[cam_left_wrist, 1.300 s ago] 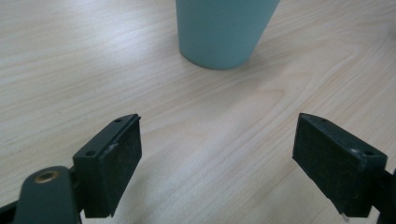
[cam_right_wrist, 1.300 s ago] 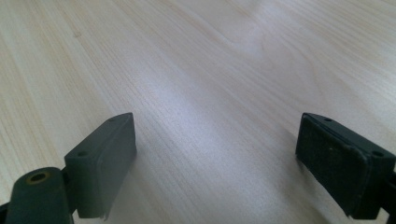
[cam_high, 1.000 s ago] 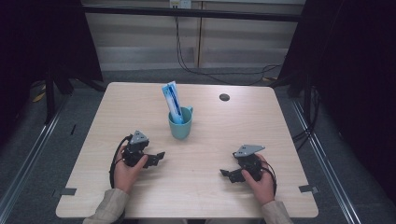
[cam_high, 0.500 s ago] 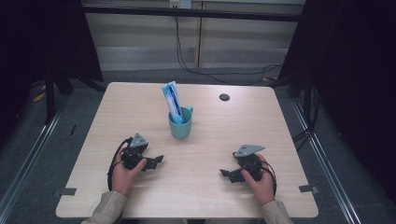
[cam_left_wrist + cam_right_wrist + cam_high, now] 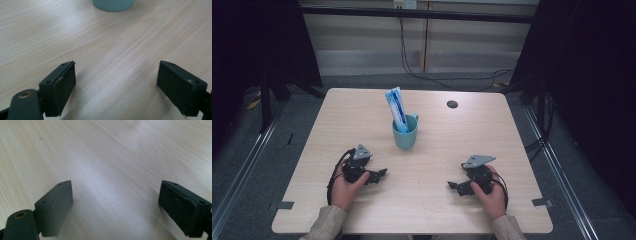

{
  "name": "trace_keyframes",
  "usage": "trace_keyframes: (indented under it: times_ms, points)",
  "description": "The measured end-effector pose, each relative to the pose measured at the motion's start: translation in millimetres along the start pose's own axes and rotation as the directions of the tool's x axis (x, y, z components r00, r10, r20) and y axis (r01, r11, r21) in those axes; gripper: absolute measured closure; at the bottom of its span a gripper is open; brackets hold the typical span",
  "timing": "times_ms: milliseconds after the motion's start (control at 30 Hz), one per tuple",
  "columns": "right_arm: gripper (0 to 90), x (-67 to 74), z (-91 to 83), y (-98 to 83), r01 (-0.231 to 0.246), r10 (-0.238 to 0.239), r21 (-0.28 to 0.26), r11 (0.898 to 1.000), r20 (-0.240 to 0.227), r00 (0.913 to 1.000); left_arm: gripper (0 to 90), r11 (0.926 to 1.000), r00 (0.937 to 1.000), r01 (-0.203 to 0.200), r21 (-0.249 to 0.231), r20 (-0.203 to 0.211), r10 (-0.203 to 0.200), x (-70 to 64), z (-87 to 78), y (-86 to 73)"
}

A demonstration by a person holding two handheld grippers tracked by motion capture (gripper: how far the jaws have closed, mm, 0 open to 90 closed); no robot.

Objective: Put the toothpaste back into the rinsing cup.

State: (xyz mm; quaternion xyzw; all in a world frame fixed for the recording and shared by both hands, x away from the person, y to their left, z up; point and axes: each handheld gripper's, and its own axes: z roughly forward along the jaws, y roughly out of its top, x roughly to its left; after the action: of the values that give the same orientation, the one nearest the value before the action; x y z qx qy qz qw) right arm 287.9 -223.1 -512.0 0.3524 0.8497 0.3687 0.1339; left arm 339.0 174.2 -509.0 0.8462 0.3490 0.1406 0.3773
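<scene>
Two grippers sat low on the near half of the wooden table [image 5: 532,150], and neither had anything in it. Left gripper [image 5: 381,174] rested near the left edge in the person's left hand [image 5: 343,186], jaws spread wide with nothing but bare wood between them in the left gripper view. Right gripper [image 5: 453,186] mirrored it on the near right, held by the right hand [image 5: 492,196], and its own view told the same story: jaws gaping, plain tabletop in the gap. Out past them, around the middle of the table and a little to the left, stood the teal mug [image 5: 405,134], upright, handle turned to the right. A blue-and-white tube [image 5: 396,109], toothpaste by the look of it, stood in the mug, leaning left toward the far side and poking well above the rim. The mug's base just peeked into the top of the left gripper view [image 5: 113,5], so that gripper was aimed its way but well short of it. Far right of the mug sat a small dark round hole [image 5: 452,104] in the tabletop. By my read, no handling was under way: mug and tube were untouched, both grippers idle and apart, and any reach, grasp or lift was all left to do.
</scene>
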Motion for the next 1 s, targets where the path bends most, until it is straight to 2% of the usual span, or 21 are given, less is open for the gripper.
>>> trace_keyframes:
  times_ms: [200,1000]
  points:
    - [11.8,0.0,0.0,0.0,0.0,0.0,0.0,1.0,0.0,1.0,15.1,0.9996,0.9998,-0.018,0.021,-0.006,0.018,-1.0,1.0,0.1]
    - [11.8,0.0,0.1,0.0,0.009,-0.009,-0.001,1.0,-0.003,1.0,12.7,0.9997,0.9999,-0.009,0.024,-0.007,0.009,-0.6,2.0,0.3]
